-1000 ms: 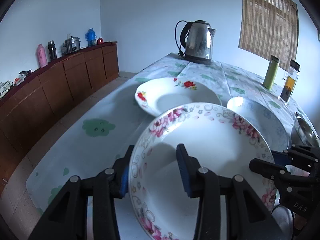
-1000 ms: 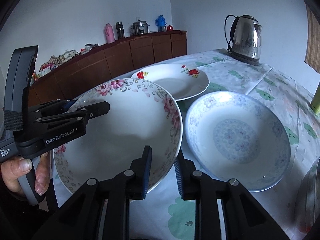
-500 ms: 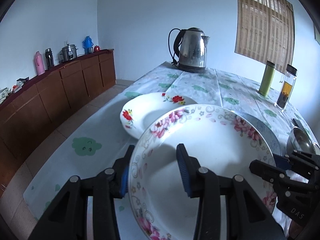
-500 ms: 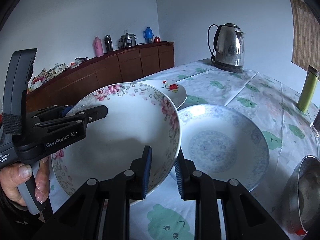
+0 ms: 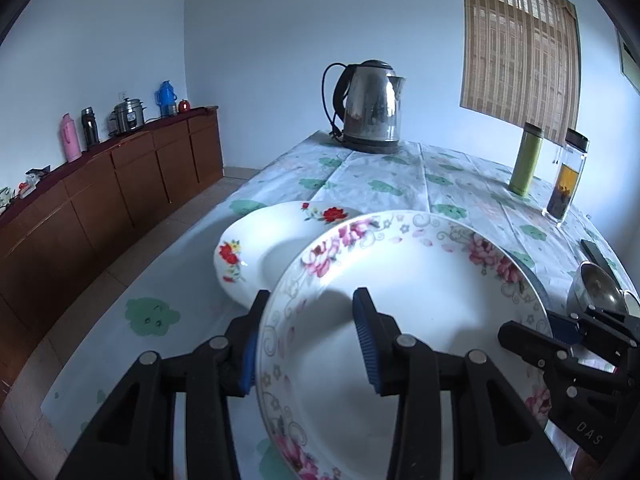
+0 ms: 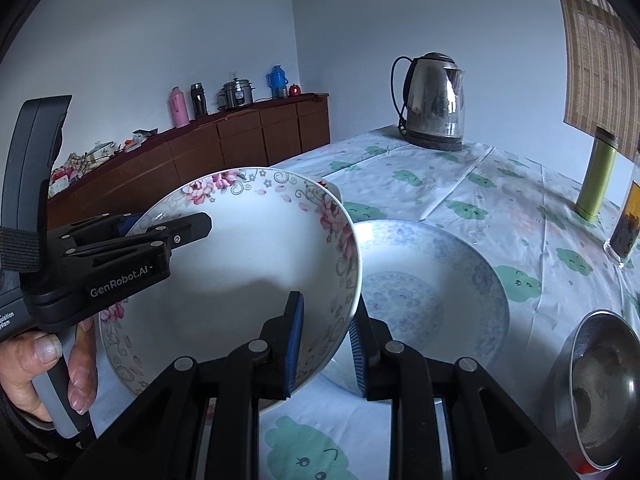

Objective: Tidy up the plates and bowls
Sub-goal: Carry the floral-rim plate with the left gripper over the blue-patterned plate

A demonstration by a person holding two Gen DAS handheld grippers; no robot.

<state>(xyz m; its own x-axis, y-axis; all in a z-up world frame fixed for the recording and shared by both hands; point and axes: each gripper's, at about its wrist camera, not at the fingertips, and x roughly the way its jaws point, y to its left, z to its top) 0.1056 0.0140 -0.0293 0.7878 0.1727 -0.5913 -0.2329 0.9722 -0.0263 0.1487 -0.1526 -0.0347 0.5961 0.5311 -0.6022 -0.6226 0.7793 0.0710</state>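
Both grippers pinch opposite rims of the pink-flowered white deep plate [image 6: 240, 264], lifted above the table [image 6: 500, 208]: left gripper [image 5: 306, 338] and right gripper [image 6: 326, 344], fingers closed on the rim. Below sits a blue-patterned plate [image 6: 432, 280] (red-flowered plate [image 5: 264, 248] just beside).

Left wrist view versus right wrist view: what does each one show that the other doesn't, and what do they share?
Only the left wrist view shows the red-flowered plate nearly whole. Only the right wrist view shows the blue-patterned plate openly and the hand holding the left gripper. Both show the pink-flowered plate gripped at opposite rims by both grippers, the kettle, and the steel bowl.
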